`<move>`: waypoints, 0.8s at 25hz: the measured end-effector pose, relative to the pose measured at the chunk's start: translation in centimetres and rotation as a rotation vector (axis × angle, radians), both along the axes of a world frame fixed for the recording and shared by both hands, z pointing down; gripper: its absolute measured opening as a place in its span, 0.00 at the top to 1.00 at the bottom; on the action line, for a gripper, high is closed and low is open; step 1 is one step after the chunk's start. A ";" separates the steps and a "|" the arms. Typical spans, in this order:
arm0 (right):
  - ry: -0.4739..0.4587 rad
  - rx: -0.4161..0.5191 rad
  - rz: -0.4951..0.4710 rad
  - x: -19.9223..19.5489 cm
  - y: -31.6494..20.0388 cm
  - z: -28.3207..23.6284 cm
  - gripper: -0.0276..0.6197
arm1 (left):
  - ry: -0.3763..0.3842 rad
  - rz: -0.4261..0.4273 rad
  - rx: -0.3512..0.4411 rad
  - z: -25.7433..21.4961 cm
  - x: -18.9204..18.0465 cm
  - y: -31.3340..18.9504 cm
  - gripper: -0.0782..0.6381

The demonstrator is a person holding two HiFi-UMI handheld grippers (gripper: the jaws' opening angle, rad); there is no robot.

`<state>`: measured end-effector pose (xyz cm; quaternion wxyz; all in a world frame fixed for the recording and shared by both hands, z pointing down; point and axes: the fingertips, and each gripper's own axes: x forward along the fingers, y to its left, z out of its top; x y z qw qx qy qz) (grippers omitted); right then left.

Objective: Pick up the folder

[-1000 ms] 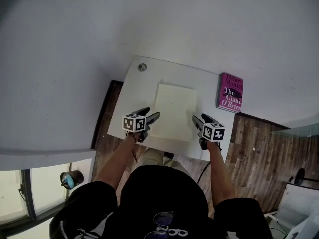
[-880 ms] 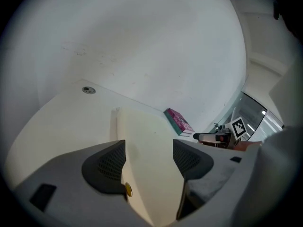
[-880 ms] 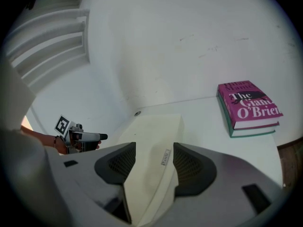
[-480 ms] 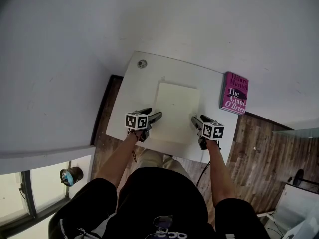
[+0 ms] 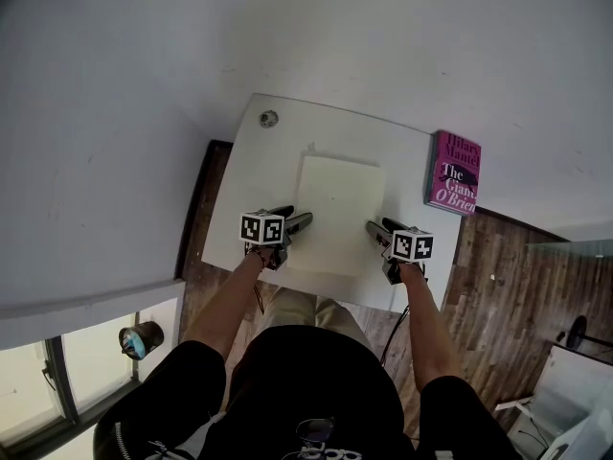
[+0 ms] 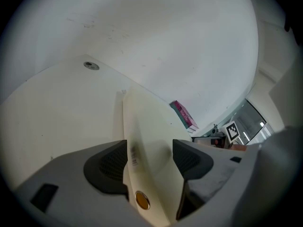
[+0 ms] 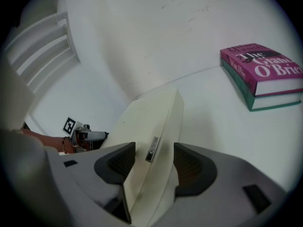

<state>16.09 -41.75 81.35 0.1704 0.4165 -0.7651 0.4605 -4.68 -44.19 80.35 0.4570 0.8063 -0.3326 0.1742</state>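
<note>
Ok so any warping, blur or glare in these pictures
Head view: sharp and evenly lit, soft shadows, edges of the table slightly bowed by the wide lens. Left gripper view: heavy fisheye with black corners, the folder blurred up close between the jaws. Right gripper view: same fisheye and dark rim, the pink book crisp, the folder soft near the jaws.
</note>
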 end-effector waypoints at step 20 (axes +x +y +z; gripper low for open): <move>-0.035 -0.083 0.010 -0.6 -0.2 0.8 0.58 | -0.036 0.004 -0.077 0.7 0.3 0.1 0.51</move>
